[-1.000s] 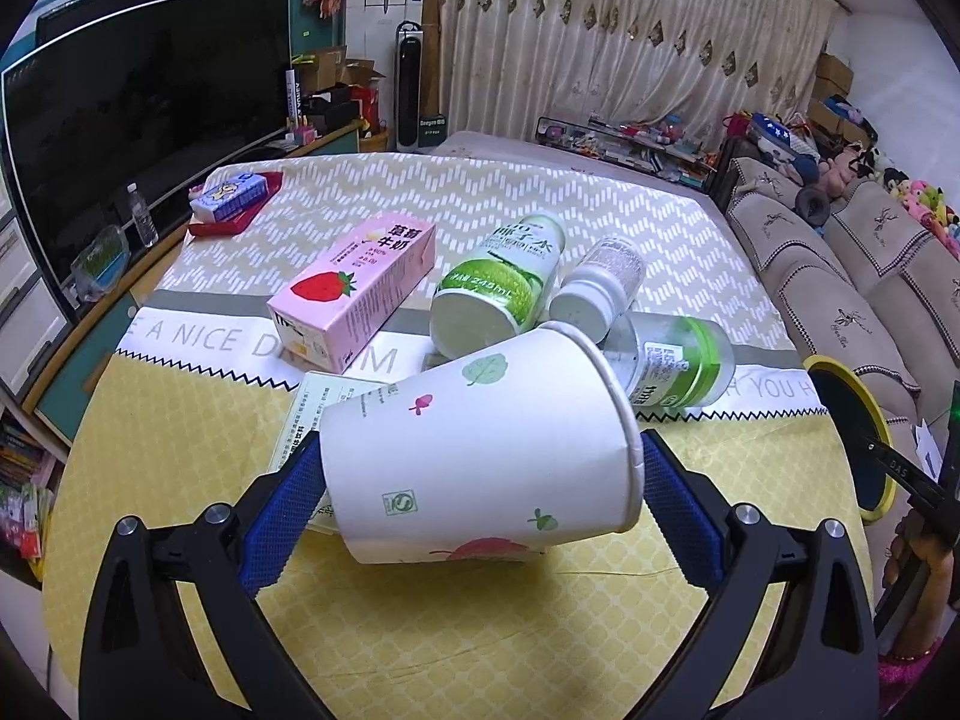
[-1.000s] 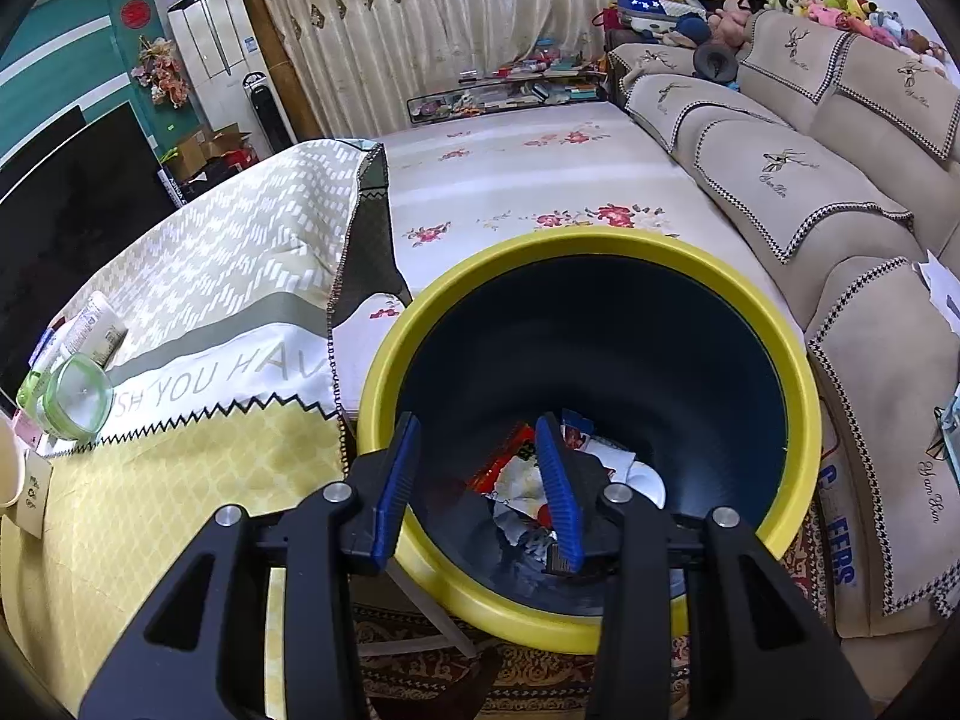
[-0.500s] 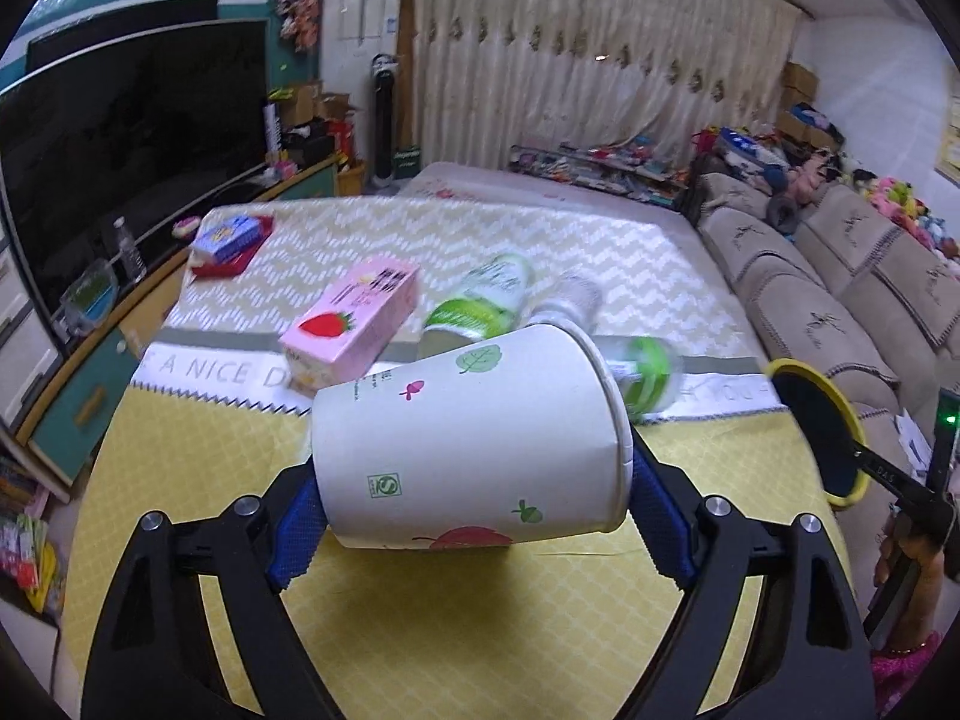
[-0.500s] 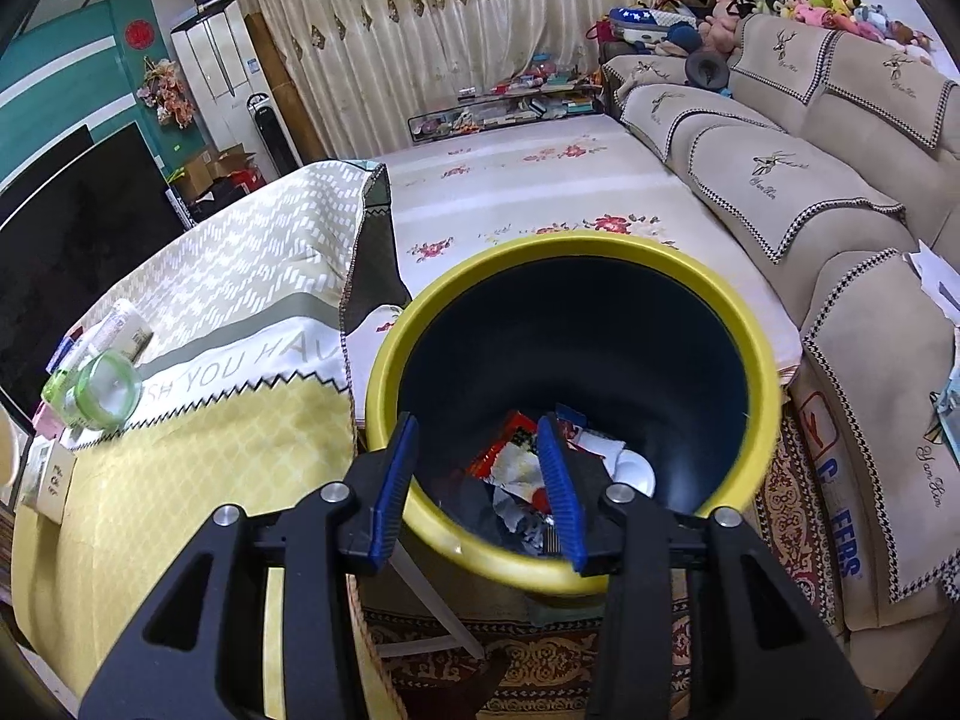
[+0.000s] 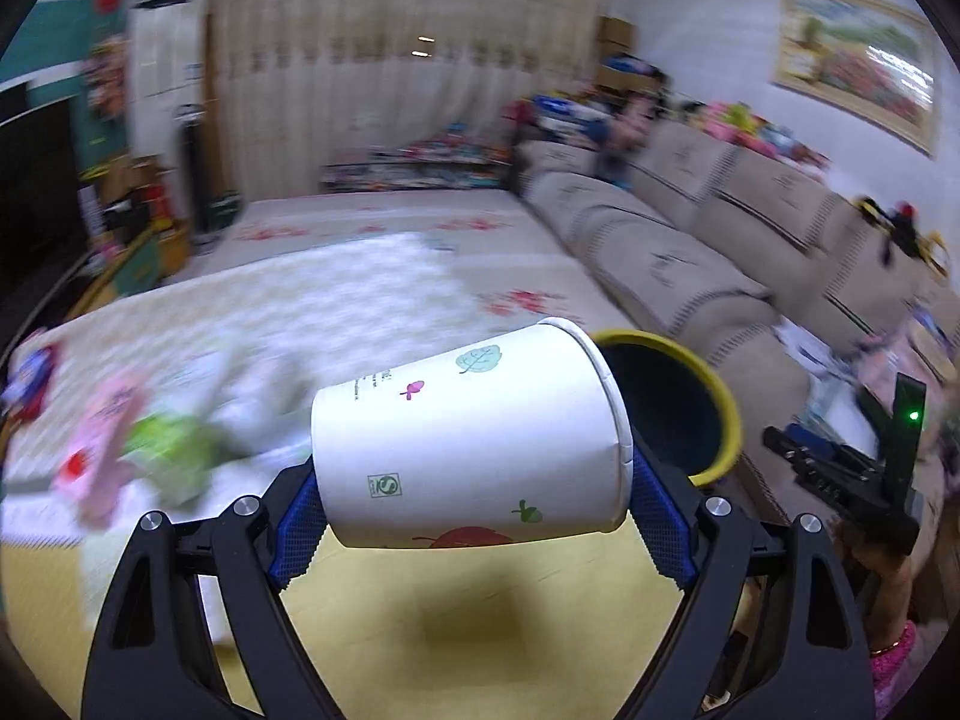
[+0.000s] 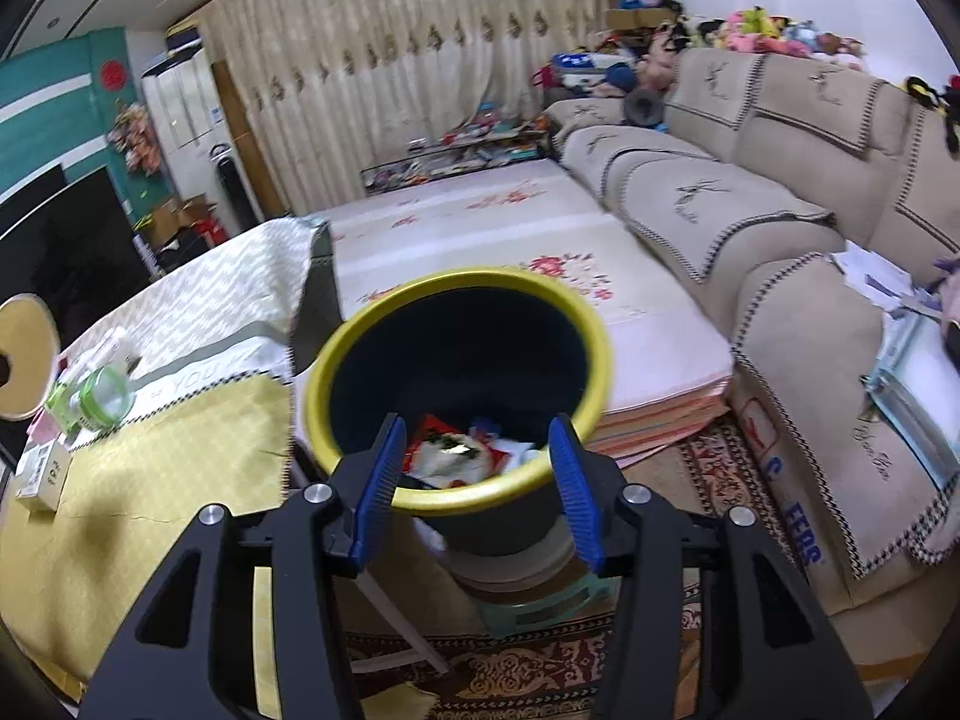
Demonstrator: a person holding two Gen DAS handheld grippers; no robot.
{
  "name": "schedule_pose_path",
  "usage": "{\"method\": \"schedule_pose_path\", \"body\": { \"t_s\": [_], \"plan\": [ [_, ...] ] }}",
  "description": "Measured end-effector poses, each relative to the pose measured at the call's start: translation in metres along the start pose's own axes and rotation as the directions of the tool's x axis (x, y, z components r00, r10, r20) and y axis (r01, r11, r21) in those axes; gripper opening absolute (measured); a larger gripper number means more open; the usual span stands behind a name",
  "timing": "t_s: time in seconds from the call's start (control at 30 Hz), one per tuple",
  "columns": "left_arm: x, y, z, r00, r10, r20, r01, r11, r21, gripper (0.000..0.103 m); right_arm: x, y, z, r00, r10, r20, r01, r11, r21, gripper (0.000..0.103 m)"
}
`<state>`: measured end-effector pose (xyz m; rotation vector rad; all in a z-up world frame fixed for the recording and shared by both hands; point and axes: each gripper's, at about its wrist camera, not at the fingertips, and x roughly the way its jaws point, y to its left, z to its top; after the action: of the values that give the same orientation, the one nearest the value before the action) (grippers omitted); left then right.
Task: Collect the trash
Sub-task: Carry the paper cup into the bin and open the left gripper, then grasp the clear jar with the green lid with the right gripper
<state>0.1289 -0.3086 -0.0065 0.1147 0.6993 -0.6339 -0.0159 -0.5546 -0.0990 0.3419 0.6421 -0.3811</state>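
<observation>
Your left tongs [image 5: 474,513] are clenched across a white paper cup printed with small leaves and fruit [image 5: 468,444], one blue pad at its base end and the other at its rim end, so the cup lies on its side with its long axis running from pad to pad. The open mouth faces right, toward the round dark bin with a yellow rim [image 5: 678,408], which sits just beyond and right of the cup's rim, off the edge of the yellow-clothed counter [image 5: 480,618]. That is the relation the coming move turns on, by judgement: the cup must travel rightward and forward until it is over the bin's opening before the pads let go. The left hand carries the tongs pitched downward above the counter; the strong blur of the background suggests a fast sweep.

Your right tongs [image 6: 474,480] are released and hold nothing; their jaws have just been opening, with only the bin's near rim [image 6: 480,495] showing between the pads. They point down into the bin, where crumpled wrappers [image 6: 450,453] lie at the bottom. The right hand is therefore the nearer to the bin, yet the cup is in the left. More bottles and cartons remain on the counter [image 6: 90,390].
</observation>
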Motion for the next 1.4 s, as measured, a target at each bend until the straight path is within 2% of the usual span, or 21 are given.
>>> {"method": "schedule_pose_path", "body": {
  "t_s": [0.17,0.33,0.5,0.6,0.67,0.77,0.87,0.97,1.03,1.1,1.2,1.3,1.4],
  "plan": [
    [0.05,-0.058,0.024,0.992,-0.116,-0.048,0.12,0.99,0.071,0.085,-0.005,-0.026,-0.004,1.0,-0.016,0.013,0.016,0.999,0.039,0.055],
    [0.109,-0.108,0.042,0.975,-0.186,-0.125,0.2,0.974,0.11,0.085,-0.008,-0.047,-0.006,0.999,-0.037,0.016,0.036,0.997,0.069,0.057],
    [0.157,-0.144,0.051,0.97,-0.185,-0.159,0.21,0.965,0.159,0.086,-0.007,-0.061,-0.01,0.999,-0.049,0.008,0.048,0.995,0.091,0.057],
    [0.185,-0.153,0.053,0.969,-0.168,-0.179,0.199,0.964,0.177,0.086,-0.009,-0.064,-0.012,0.999,-0.052,0.006,0.051,0.994,0.098,0.057],
    [0.2,-0.16,0.054,0.971,-0.154,-0.185,0.189,0.964,0.188,0.09,-0.01,-0.065,-0.012,0.999,-0.052,0.01,0.051,0.994,0.101,0.058],
    [0.211,-0.157,0.057,0.974,-0.138,-0.181,0.172,0.968,0.184,0.093,-0.012,-0.065,-0.012,0.998,-0.055,0.015,0.053,0.993,0.105,0.061],
    [0.199,-0.145,0.061,0.975,-0.153,-0.161,0.178,0.972,0.154,0.094,-0.01,-0.065,-0.013,0.998,-0.054,0.013,0.052,0.993,0.108,0.064],
    [0.169,-0.128,0.061,0.983,-0.151,-0.101,0.164,0.977,0.138,0.097,-0.008,-0.058,-0.014,0.999,-0.043,0.006,0.042,0.994,0.103,0.074],
    [0.141,-0.112,0.058,0.992,-0.12,-0.043,0.125,0.984,0.127,0.098,-0.005,-0.05,-0.013,1.0,-0.026,0.0,0.026,0.995,0.094,0.084],
    [0.118,-0.097,0.053,0.996,-0.087,0.001,0.086,0.989,0.117,0.098,-0.004,-0.041,-0.012,1.0,-0.007,-0.006,0.008,0.996,0.086,0.089],
    [0.084,-0.067,0.043,0.998,-0.052,0.038,0.049,0.996,0.075,0.098,-0.003,-0.033,-0.01,1.0,0.012,-0.009,-0.011,0.997,0.076,0.09],
    [0.052,-0.033,0.034,0.998,-0.015,0.057,0.014,1.0,0.018,0.098,-0.001,-0.006,-0.006,0.999,0.053,-0.01,-0.053,0.998,0.03,0.09],
    [0.018,0.003,0.017,0.995,0.052,0.088,-0.049,0.998,-0.037,0.098,0.001,0.013,-0.004,0.997,0.082,-0.013,-0.082,0.997,-0.002,0.09]
  ]
}}
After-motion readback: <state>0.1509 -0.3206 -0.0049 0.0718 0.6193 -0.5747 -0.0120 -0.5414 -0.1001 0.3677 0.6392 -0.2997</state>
